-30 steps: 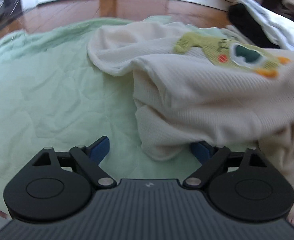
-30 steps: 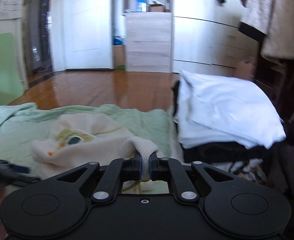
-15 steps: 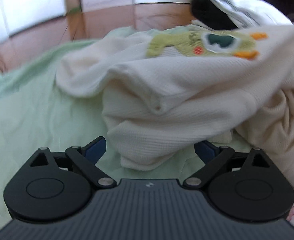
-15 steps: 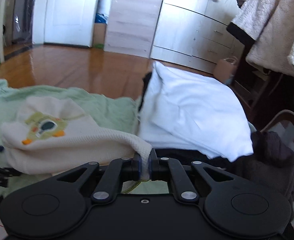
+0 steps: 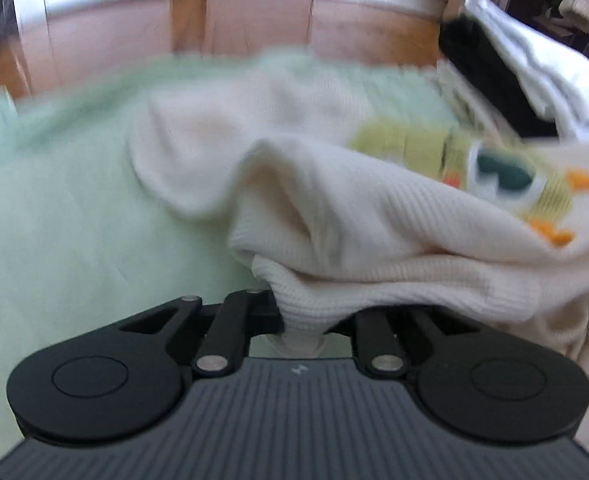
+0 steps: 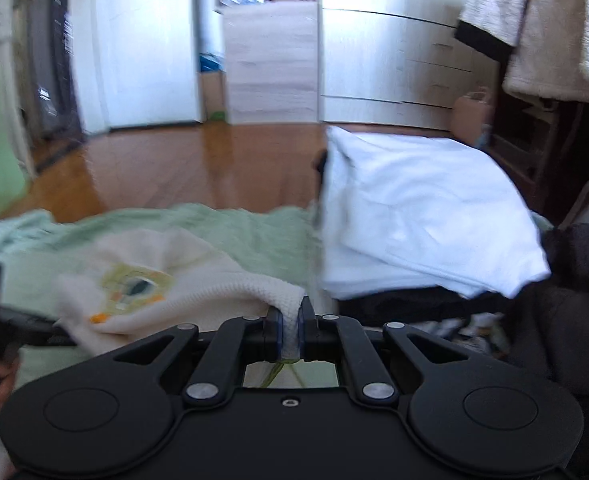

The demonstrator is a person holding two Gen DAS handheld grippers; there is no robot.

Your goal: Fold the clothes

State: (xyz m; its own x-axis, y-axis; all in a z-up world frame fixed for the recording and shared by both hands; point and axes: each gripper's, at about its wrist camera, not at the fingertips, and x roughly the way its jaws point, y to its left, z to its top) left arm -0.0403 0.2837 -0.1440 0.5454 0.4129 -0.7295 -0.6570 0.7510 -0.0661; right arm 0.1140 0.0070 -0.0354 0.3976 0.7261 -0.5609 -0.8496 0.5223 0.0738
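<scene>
Now both grippers pinch the cream top (image 5: 374, 240): the left gripper (image 5: 300, 320) is closed on its near hem, and the right gripper (image 6: 289, 330) is closed on another edge. It lies bunched on the green sheet (image 5: 74, 232). Folded white clothes (image 6: 422, 208) sit just beside it; bare sheet spreads to the left.

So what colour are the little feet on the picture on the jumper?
Orange. The feet on the cream jumper show best in the left wrist view.
</scene>
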